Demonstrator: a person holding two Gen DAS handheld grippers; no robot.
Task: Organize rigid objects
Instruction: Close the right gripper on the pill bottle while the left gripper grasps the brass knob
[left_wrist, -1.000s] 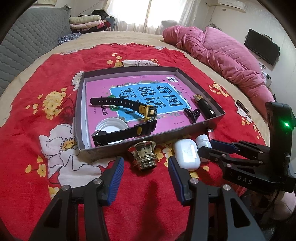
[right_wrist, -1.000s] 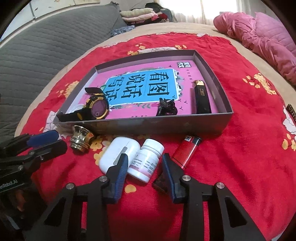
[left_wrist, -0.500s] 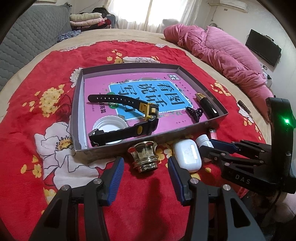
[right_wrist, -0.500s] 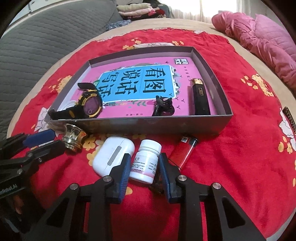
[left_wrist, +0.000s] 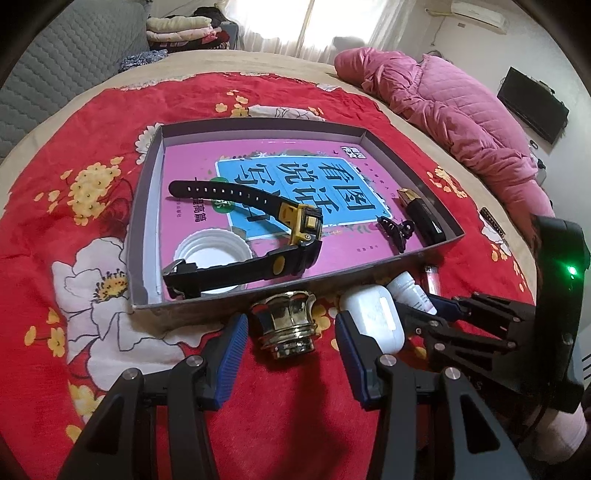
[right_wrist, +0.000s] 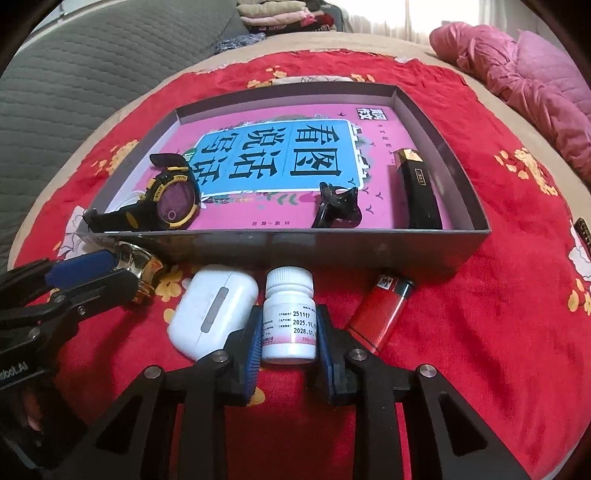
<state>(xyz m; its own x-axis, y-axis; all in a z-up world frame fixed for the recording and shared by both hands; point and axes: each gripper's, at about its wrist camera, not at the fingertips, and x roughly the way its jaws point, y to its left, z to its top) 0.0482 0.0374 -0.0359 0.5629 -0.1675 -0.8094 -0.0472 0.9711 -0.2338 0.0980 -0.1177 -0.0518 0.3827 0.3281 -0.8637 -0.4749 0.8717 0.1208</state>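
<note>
A grey tray with a pink book inside holds a black-yellow watch, a white lid, a black clip and a black lighter. In front of the tray lie a gold cap, a white earbud case, a white pill bottle and a red lighter. My right gripper is shut on the pill bottle. My left gripper is open, its pads either side of the gold cap.
Everything rests on a red flowered blanket on a bed. A pink quilt lies at the far right, folded clothes at the back. A grey quilted headboard stands to the left.
My right gripper moved forward and closed on the pill bottle. My left gripper moved closer to the gold cap and stays open.
</note>
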